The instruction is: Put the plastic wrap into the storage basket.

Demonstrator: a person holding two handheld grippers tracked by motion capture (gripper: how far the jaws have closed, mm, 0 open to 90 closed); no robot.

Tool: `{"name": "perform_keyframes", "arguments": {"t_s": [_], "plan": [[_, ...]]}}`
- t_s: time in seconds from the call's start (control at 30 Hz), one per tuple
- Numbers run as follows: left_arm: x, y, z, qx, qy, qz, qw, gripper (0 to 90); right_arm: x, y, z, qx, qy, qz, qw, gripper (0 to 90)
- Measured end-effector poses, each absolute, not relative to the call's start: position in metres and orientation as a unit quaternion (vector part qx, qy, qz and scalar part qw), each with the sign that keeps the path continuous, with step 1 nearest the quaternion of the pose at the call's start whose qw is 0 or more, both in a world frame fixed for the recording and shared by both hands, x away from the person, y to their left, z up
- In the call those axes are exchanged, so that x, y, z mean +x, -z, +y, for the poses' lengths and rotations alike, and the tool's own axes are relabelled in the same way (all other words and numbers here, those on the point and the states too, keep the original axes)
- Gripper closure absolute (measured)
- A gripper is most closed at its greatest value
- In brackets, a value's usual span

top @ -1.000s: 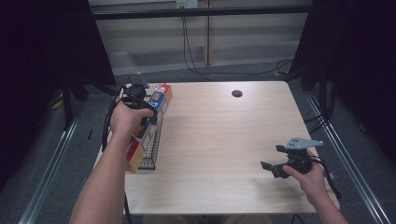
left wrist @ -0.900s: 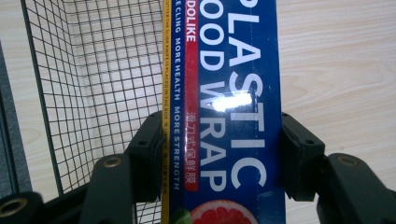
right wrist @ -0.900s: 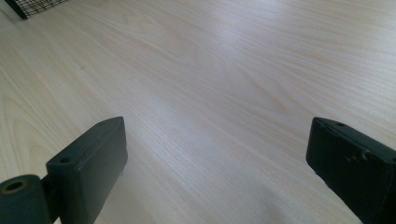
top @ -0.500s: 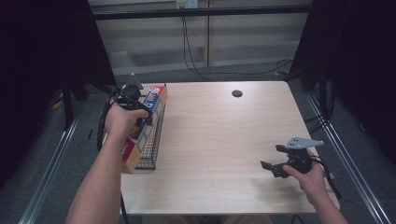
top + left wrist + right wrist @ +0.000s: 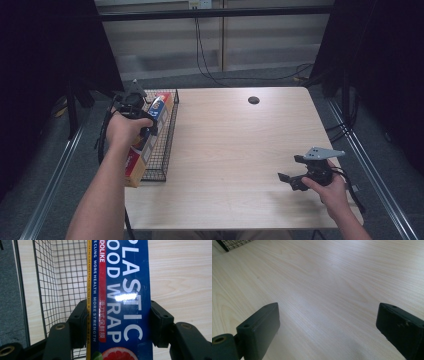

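Now, high view: left claw [image 5: 134, 102] sits farther toward the left rear of the surface [image 5: 240, 150] than a second ago, and the plastic wrap box [image 5: 150, 131] it carries has travelled with it. Box now lies lengthwise over the wire basket [image 5: 167, 145] at the left edge, its near end sticking out past the basket's front rim; whether it rests on the mesh or hangs just above, cannot tell. Right claw [image 5: 292, 179] unchanged, low over the near right part of the surface.

Left gripper view: left claw [image 5: 117, 322] clenched on the plastic wrap box [image 5: 122, 295], one pad on each long side, blue printed face up. Wire basket [image 5: 62, 280] directly beneath and to one side; bare surface [image 5: 180, 272] on the other.

Right gripper view: right claw [image 5: 329, 327] released, jaws wide apart, nothing between them but bare surface [image 5: 332, 277]; a corner of the wire basket [image 5: 233, 243] far off.

Judgement: box has been brought to the basket; lowering and letting go remain
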State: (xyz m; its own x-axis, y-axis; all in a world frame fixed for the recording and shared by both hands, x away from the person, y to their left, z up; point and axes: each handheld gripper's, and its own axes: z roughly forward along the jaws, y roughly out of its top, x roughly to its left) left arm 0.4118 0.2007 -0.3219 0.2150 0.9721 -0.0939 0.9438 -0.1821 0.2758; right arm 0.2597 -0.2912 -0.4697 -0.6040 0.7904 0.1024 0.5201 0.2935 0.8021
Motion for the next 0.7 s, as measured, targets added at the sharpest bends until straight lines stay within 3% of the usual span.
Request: {"name": "perform_keyframes", "arguments": {"t_s": [0.7], "plan": [[0.412,0.332,0.219,0.752,-0.048,0.645,0.129,43.2,0.26,0.469,-0.288,0.398,-0.432,0.794,0.156,2.3]]}}
